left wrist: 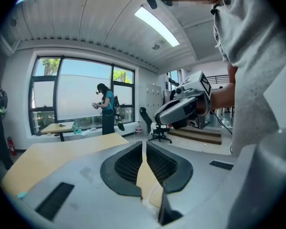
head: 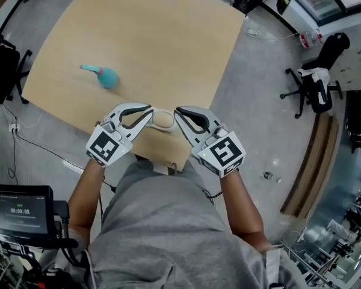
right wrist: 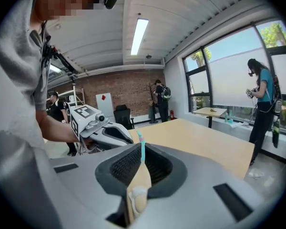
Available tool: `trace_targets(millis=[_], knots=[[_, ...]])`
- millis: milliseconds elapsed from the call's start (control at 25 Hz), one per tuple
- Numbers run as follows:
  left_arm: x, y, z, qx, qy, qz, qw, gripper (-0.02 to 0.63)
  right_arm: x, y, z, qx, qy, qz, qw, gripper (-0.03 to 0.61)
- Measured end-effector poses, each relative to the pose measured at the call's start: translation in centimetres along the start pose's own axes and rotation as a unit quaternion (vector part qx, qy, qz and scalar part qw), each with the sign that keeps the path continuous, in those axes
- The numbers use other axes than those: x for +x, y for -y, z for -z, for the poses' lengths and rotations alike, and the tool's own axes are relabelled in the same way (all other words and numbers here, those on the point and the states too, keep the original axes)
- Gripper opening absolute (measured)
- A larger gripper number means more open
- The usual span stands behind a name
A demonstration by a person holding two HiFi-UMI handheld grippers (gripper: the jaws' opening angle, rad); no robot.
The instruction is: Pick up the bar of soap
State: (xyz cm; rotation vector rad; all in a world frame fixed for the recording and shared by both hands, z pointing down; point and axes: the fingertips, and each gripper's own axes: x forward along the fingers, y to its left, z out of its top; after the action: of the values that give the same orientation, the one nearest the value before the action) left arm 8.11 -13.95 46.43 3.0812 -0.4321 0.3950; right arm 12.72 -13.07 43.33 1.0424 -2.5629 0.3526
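Pale oval bar of soap (head: 162, 120): lies close to the near edge of a light wooden table (head: 150, 29). Sits between the left gripper (head: 149, 112) and right gripper (head: 177, 113), both with jaws pressed together and holding nothing; contact with the soap hard to judge from above. Farther out on the tabletop, a teal bulb-shaped item (head: 103, 76). Around the table: grey floor (head: 253, 83), a black office chair (head: 317, 80), tall windows (left wrist: 81, 97), a brick wall (right wrist: 128, 87).

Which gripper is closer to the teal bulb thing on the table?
Left. In the head view, the left gripper sits below-right of the teal bulb; the right gripper is farther right, beyond the soap.
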Motion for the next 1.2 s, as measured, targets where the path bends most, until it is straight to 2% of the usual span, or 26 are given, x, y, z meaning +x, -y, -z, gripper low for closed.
trace_targets(millis=[120, 280, 440, 720, 880, 1000, 1120, 1200], knots=[[1.7, 0.4, 2.5, 0.005, -0.031, 0.028, 0.9991, 0.008, 1.8, 0.5, 2.6, -0.004, -0.042, -0.013, 0.999, 0.007], [4.6, 1.5, 5.5, -0.023, -0.062, 0.071, 0.9953, 0.011, 3.1, 1.5, 6.0, 0.004, -0.089, -0.028, 0.996, 0.030], [6.1, 2.1, 9.0, -0.030, -0.109, 0.100, 0.9885, 0.066, 5.0, 1.7, 9.1, 0.005, -0.130, -0.045, 0.991, 0.089], [6.9, 3.8, 13.5, 0.005, -0.178, 0.145, 0.9732, 0.130, 7.2, 0.9, 13.4, -0.027, -0.193, -0.062, 0.979, 0.161], [7.5, 5.4, 15.6, 0.038, -0.217, 0.182, 0.9582, 0.225, 7.6, 0.3, 15.4, -0.047, -0.233, -0.077, 0.968, 0.201], [7.8, 6.4, 17.3, 0.067, -0.244, 0.196, 0.9472, 0.256, 7.7, -0.3, 17.1, -0.066, -0.265, -0.092, 0.958, 0.216], [7.9, 6.9, 18.0, 0.078, -0.252, 0.207, 0.9422, 0.271, 7.6, -1.3, 18.8, -0.076, -0.295, -0.115, 0.946, 0.225], [7.9, 7.2, 18.0, 0.091, -0.251, 0.218, 0.9388, 0.279, 7.4, -1.7, 19.2, -0.075, -0.304, -0.125, 0.942, 0.227]])
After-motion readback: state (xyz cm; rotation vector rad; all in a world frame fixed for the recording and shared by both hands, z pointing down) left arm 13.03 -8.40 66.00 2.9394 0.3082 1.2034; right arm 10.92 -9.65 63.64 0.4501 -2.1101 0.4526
